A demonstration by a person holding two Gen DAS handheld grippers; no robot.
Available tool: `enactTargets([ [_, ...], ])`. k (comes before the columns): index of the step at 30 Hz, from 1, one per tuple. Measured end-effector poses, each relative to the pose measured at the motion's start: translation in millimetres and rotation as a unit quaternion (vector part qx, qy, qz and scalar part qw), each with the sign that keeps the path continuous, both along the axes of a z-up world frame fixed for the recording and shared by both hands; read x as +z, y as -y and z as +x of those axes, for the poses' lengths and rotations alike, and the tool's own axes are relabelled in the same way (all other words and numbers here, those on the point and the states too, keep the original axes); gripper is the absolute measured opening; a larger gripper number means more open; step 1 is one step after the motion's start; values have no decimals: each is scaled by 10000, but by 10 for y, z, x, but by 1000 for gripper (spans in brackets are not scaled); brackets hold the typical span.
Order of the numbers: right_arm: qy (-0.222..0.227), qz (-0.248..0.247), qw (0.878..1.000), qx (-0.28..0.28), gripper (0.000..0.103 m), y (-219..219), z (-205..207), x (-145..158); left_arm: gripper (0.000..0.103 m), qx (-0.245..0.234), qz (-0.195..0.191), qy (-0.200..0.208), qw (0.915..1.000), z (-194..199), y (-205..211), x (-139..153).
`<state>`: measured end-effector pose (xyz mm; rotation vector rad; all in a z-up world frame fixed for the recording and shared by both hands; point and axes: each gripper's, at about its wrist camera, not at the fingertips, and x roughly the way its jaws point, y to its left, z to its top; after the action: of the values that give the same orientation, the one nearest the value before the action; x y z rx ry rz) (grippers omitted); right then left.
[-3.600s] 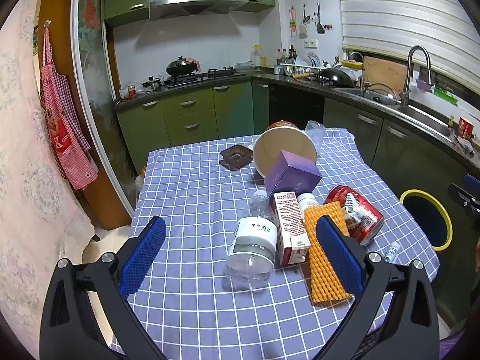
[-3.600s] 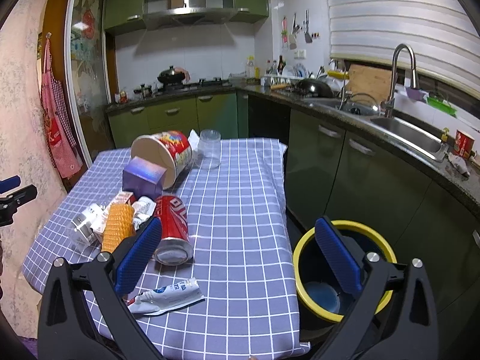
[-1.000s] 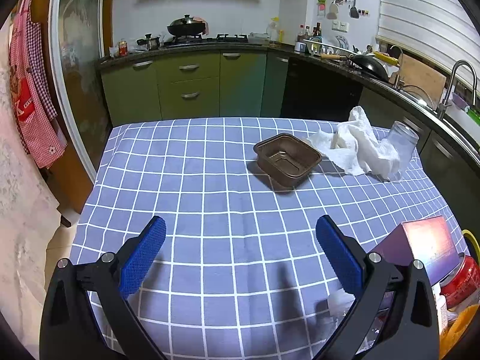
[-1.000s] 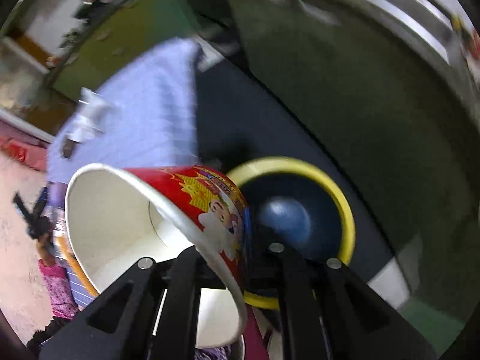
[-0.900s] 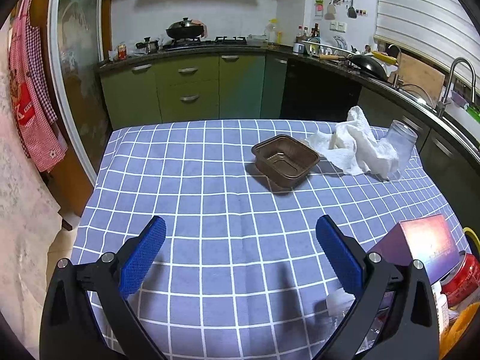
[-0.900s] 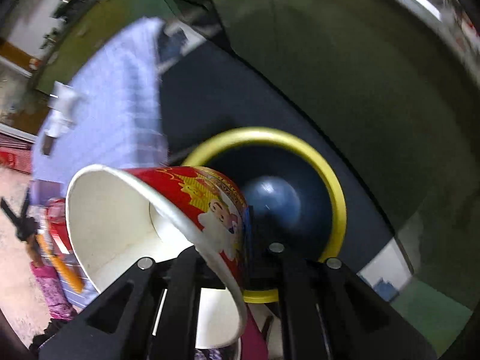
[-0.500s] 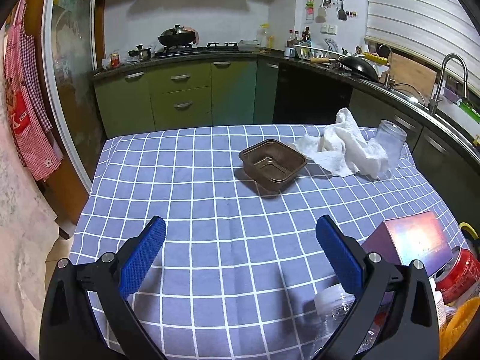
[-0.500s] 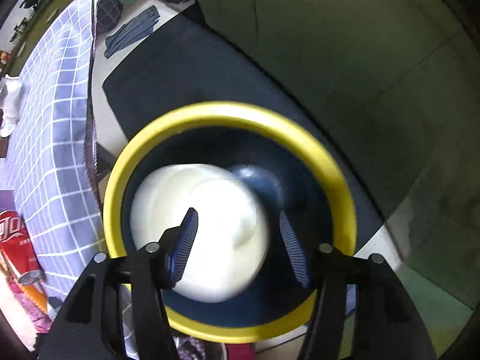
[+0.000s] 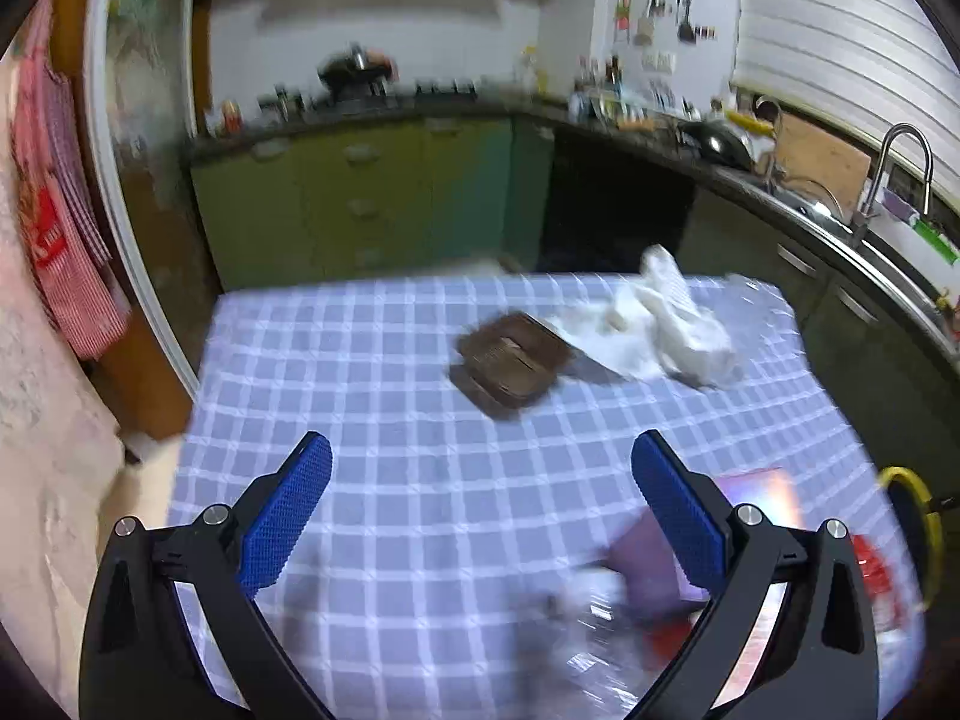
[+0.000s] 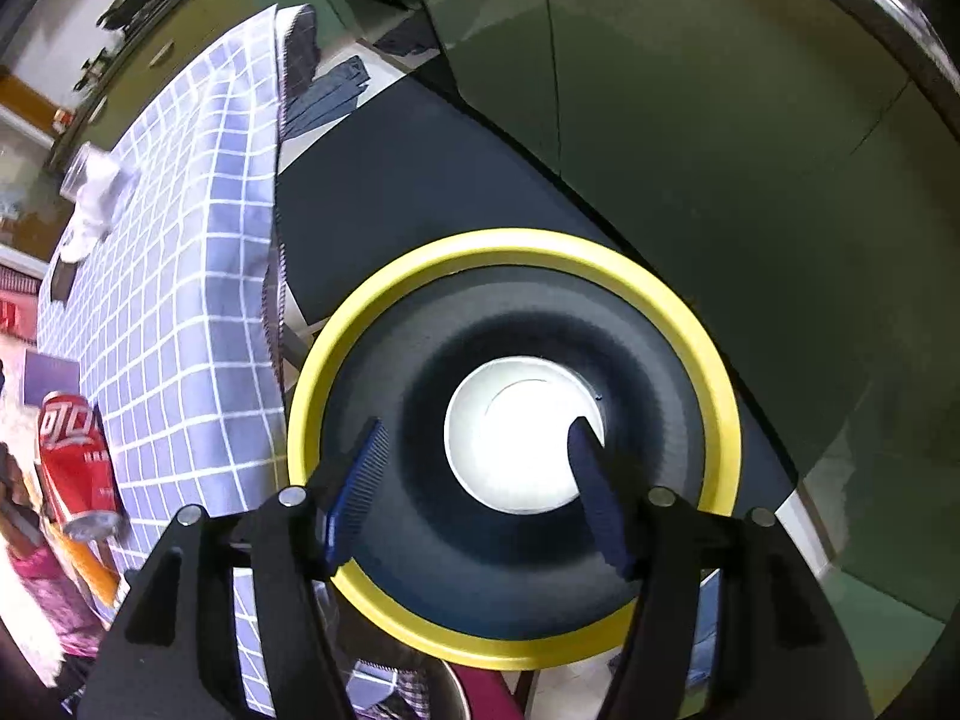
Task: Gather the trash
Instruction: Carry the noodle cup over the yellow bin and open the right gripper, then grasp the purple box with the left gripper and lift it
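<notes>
— Down by the cabinets, what's in that bin (image 10: 420, 264) with the yellow rim?

— A white paper cup (image 10: 516, 432), lying at the bottom with its open mouth up. The right gripper (image 10: 480, 468) hangs straight above it, pointing down. Its fingers have just been opening and stand apart now, with nothing between them; the cup is well below them.

— And the other hand?

— The left gripper (image 9: 480, 480) is over the counter (image 9: 372, 372) with the blue checked cloth. Its fingers are spread wide and hold nothing. That view is blurred, mind.

— What's left on the cloth?

— A brown plastic tray (image 9: 510, 363) near the middle, a crumpled white cloth (image 9: 666, 324) just beside it, touching or nearly so, I can't tell which. Nearer, behind the right-hand finger, a purple box (image 9: 762, 498) and something clear and smeared that I can't make out. From the right wrist's side I see a red can (image 10: 75, 456) lying on its side at the counter's edge, beside the bin.
</notes>
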<state>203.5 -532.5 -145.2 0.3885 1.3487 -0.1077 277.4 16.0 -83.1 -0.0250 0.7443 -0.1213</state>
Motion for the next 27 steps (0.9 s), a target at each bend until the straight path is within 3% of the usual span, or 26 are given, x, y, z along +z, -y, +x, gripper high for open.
enactTargets([
  [2,93,45,9999,44,61,30,-92,74,99,-241,15,-399,9989,18,205,91],
  [5,237,86,9996,93,64,-35,-122,44,99,-511,448,-765,9948,28,570,105],
  [8,284,161,9993,191,64,-52,-149,47,99,-758,774,-1130,9877,43,883,13],
  [11,291,223,9989,280,64,-86,-230,33,100,-815,789,-1525,9818,91,1049,-107],
  [19,336,337,9981,384,64,-41,-271,-26,99,-492,646,-1768,9809,90,1140,-99],
  [27,357,448,9973,469,65,-20,-261,-81,99,-361,855,-2046,9744,80,1295,-261],
])
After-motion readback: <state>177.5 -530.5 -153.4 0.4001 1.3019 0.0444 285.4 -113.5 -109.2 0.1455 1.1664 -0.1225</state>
